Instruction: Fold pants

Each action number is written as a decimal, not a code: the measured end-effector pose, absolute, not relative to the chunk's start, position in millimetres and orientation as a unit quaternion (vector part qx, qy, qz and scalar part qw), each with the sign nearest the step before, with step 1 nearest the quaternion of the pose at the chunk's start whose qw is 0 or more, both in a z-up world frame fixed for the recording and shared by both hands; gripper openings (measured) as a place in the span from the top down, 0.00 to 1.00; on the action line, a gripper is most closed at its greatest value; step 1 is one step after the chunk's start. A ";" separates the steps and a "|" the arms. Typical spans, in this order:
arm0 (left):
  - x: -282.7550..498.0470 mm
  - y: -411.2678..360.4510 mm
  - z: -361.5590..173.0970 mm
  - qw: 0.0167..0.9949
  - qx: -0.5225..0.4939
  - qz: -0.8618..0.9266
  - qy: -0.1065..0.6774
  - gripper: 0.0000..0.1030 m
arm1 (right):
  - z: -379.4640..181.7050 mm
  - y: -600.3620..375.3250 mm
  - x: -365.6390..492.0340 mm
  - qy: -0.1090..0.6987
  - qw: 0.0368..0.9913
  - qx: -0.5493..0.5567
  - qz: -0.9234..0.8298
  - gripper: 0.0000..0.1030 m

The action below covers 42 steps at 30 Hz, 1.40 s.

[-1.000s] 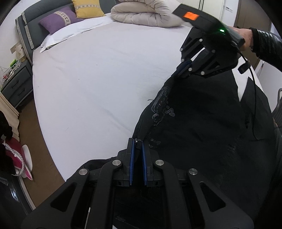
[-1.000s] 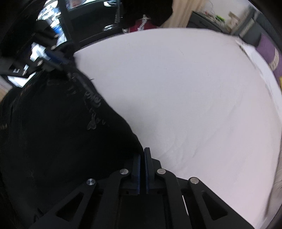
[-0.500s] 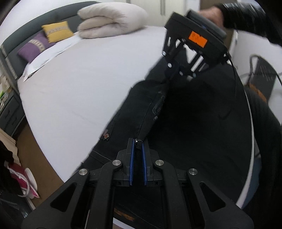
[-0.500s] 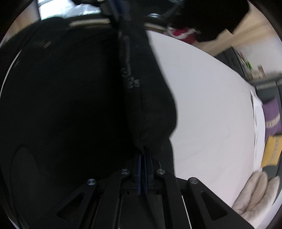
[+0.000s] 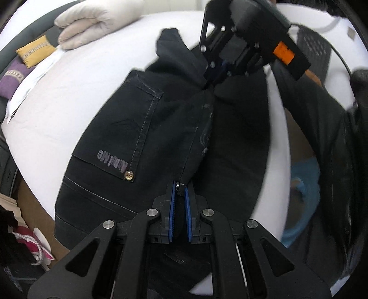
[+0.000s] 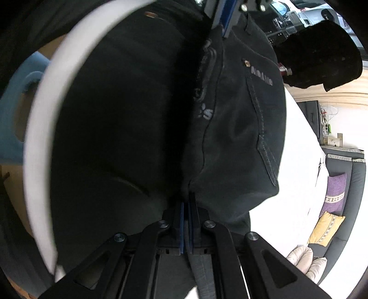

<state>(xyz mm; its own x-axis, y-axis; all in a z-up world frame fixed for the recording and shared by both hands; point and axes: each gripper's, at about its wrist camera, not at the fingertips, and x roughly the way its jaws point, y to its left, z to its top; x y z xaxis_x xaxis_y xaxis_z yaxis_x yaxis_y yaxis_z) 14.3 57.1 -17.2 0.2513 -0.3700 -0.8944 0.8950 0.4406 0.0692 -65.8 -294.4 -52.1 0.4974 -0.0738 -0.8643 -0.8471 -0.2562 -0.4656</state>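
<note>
Right now I have the black pants (image 5: 142,142) stretched between both grippers over the white bed (image 5: 69,92), near its edge. My left gripper (image 5: 179,184) is clamped tight on one end of the folded fabric edge, blue pads pinching the cloth beside a small metal rivet. My right gripper (image 6: 187,202) is likewise closed hard on the other end of that same edge, cloth caught between its pads; from the left wrist view I see it at the far end of the fold (image 5: 216,76). A stitched pocket (image 5: 128,128) with grey lettering faces up on the side toward the pillows (image 5: 34,50), and a rolled beige duvet (image 5: 96,20) lies on the bed beyond the pants
</note>
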 end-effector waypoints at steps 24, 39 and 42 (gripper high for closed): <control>-18.0 55.5 -24.4 0.707 0.320 -0.432 0.459 0.94 | -55.6 -272.4 -76.4 0.339 0.541 -0.684 0.353 0.97; 2.4 93.8 2.6 0.759 0.199 -0.355 0.508 0.80 | -86.8 -264.9 -103.7 0.368 0.587 -0.652 0.308 0.94; 10.1 79.8 27.9 0.787 0.153 -0.356 0.479 0.80 | -89.2 -262.4 -106.8 0.374 0.600 -0.642 0.296 0.94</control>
